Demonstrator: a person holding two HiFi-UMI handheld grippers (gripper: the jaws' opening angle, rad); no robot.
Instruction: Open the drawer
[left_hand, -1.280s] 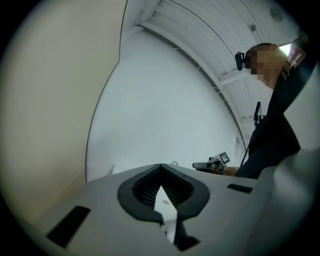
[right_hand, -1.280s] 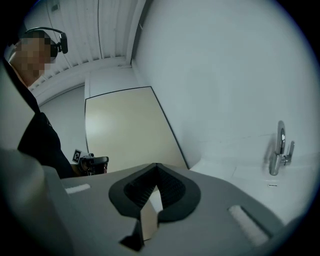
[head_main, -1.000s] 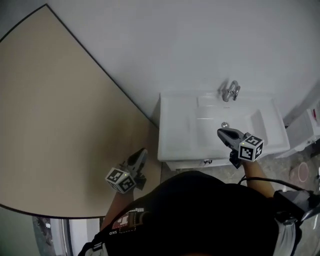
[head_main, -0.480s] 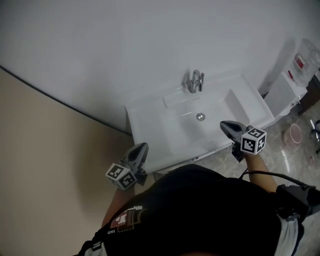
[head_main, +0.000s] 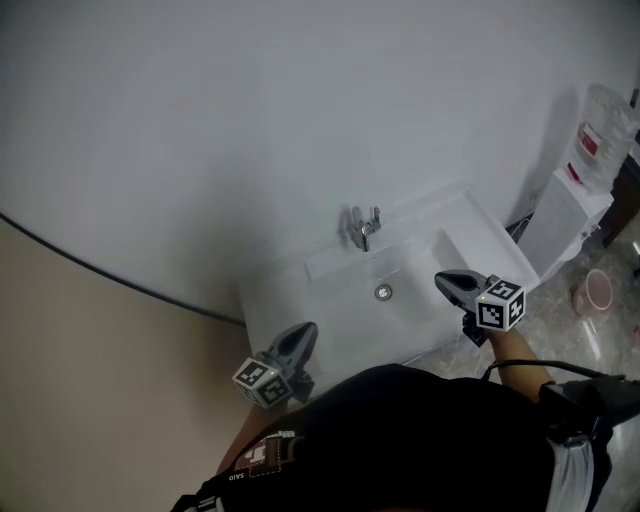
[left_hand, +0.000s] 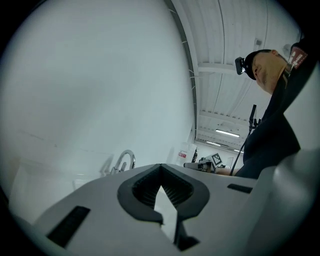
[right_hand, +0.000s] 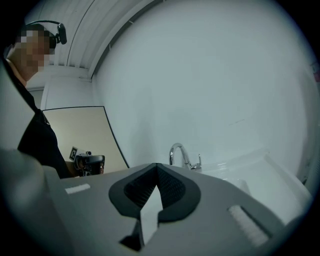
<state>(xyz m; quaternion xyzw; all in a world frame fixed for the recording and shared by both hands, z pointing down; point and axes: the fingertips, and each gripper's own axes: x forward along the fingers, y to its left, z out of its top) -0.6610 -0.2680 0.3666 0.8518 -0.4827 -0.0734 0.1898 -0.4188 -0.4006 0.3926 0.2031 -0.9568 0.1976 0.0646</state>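
While the left gripper and right gripper are hovering shut and empty, the drawer is hiding from view.
Both are pointing over the front rim of the sink. The drawer is presumably sitting under that rim, below both tools, masked by the person's body. I am judging it rigid and moderately heavy on runners, best taken at a handle or the front's edge.

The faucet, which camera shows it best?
The right gripper view: the faucet stands side-on, its curved spout clear. The head view shows it small from above; the left gripper view, faint and partly cut off.
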